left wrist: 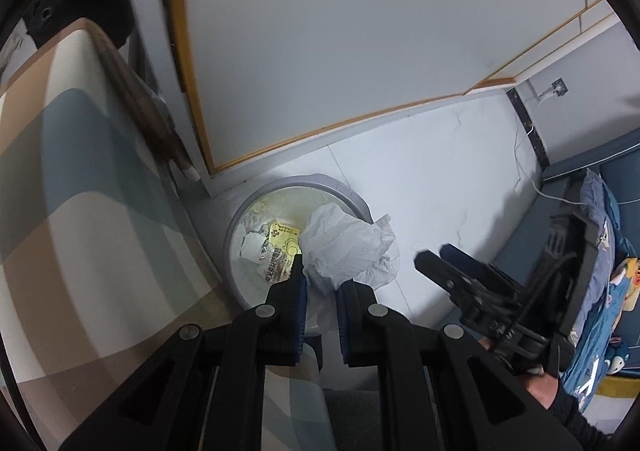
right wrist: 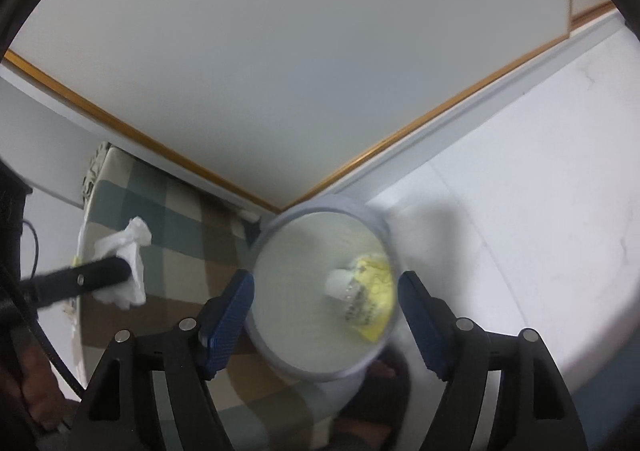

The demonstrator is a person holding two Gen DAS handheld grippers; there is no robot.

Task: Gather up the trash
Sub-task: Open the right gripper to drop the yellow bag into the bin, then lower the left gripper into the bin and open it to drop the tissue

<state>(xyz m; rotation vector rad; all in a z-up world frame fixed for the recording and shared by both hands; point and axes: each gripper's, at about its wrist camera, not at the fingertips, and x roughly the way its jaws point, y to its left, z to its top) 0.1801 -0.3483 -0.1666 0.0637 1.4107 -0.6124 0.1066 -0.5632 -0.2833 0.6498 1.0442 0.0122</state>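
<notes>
Crumpled white tissue point(left wrist: 348, 247) is the piece of trash in play, pinched at its lower edge between the blue pads of the left gripper point(left wrist: 322, 291), whose jaws are closed on it. In the left wrist view the tissue hangs over the right rim of a round grey trash bin point(left wrist: 240, 283), partly above the opening and partly beyond it. The bin stands on a pale tiled floor point(left wrist: 440, 191), in a corner beside a checked beige and blue-grey cloth surface point(left wrist: 80, 211) on its left, with a white panel edged in orange trim point(left wrist: 320, 51) on the far side. Inside the bin lie a yellow printed wrapper point(left wrist: 280, 247) and a small scrap of white paper point(left wrist: 252, 245). The right gripper point(right wrist: 326, 315) has its jaws wide apart and holds nothing; in its own view the bin opening sits between and beyond its fingers, slightly blurred. From that view the tissue shows at far left, held over the checked cloth. The tissue looks very light, soft and limp, so it should crush easily, tear if tugged, and may cling to the pads or drift when released. A firm pinch on a bunched fold, as here, seems the safest hold. The person's right hand point(left wrist: 540, 387) shows at the near right.
</notes>
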